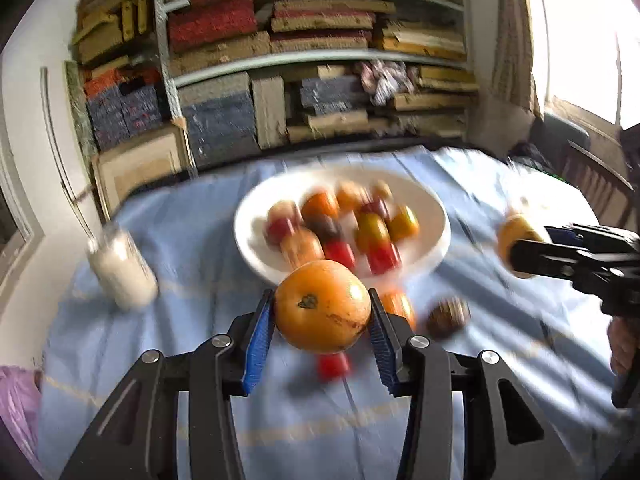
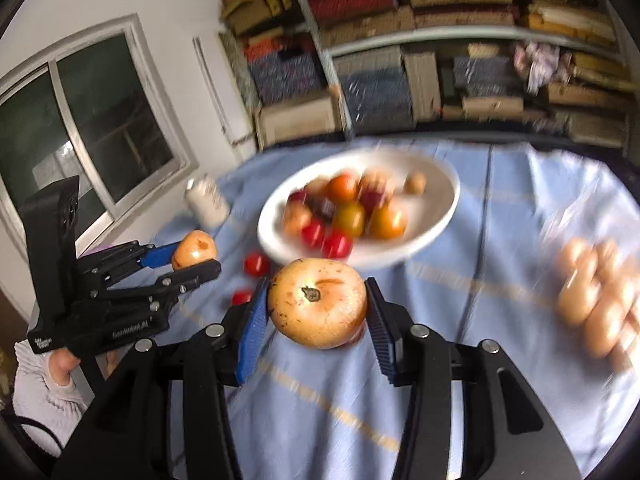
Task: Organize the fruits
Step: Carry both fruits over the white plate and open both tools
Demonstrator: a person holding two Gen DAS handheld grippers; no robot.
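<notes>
Blue-clothed table (image 1: 200, 280) under both grippers, each clenched on one fruit, white bowl beyond.
Left gripper (image 1: 322, 316) grips an orange tomato (image 1: 322, 306) between blue pads (image 1: 256, 344), held above the cloth, level and aimed at the bowl; white writing on its body in the right view is too blurred to read. Right gripper (image 2: 317, 308) pinches a pale orange tomato (image 2: 317, 303), also off the cloth. Loose near the left gripper: small red tomato (image 1: 333, 365), brown nut-like thing (image 1: 448, 317). White bowl (image 1: 434, 216) holds mixed red, orange and yellow fruits. Milky jar (image 1: 122, 268) left of the bowl, bagged pale rolls (image 2: 600, 300) far right. Shelves of stacked boards (image 1: 320, 60) at back; heavy motion blur.
</notes>
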